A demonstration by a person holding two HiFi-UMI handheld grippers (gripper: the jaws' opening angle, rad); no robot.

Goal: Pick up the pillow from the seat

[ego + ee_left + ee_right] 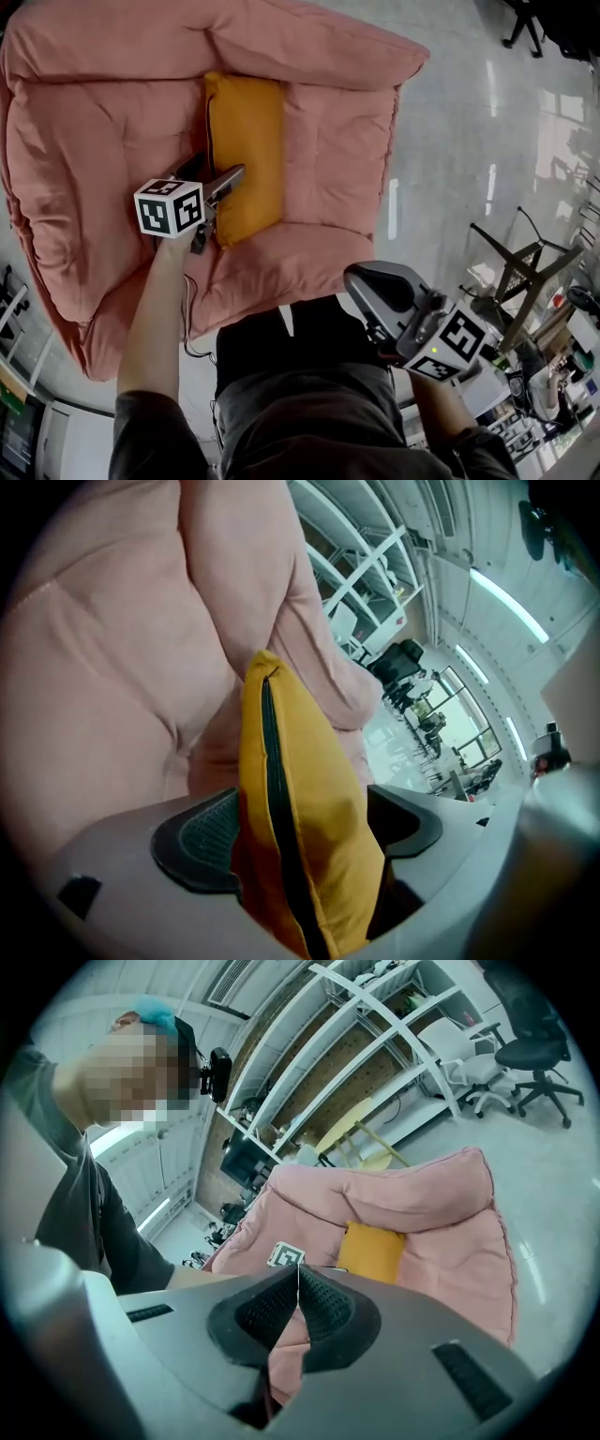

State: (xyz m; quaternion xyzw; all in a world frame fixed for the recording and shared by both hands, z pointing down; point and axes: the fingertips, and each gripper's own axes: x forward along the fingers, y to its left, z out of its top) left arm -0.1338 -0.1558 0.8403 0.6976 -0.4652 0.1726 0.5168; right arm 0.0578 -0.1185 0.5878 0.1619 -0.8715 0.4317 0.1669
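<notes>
An orange pillow (246, 150) with a dark zip stands upright against the back of a pink padded seat (94, 141). My left gripper (214, 211) is at the pillow's lower left edge. In the left gripper view the pillow's zipped edge (309, 817) sits between the wide-apart jaws of the left gripper (295, 808), leaning on the left pad (192, 841), with a gap to the right pad. My right gripper (356, 278) hangs over the seat's front right, near the person's body, apart from the pillow. Its pads meet with nothing between them (298, 1283); the pillow (372, 1252) shows far off.
The seat (441, 1194) rests on a glossy grey floor (450, 141). A black metal stand (511, 272) and clutter lie at the right. A black chair base (525, 28) is at the top right. A thin cable (192, 323) trails by the seat's front edge.
</notes>
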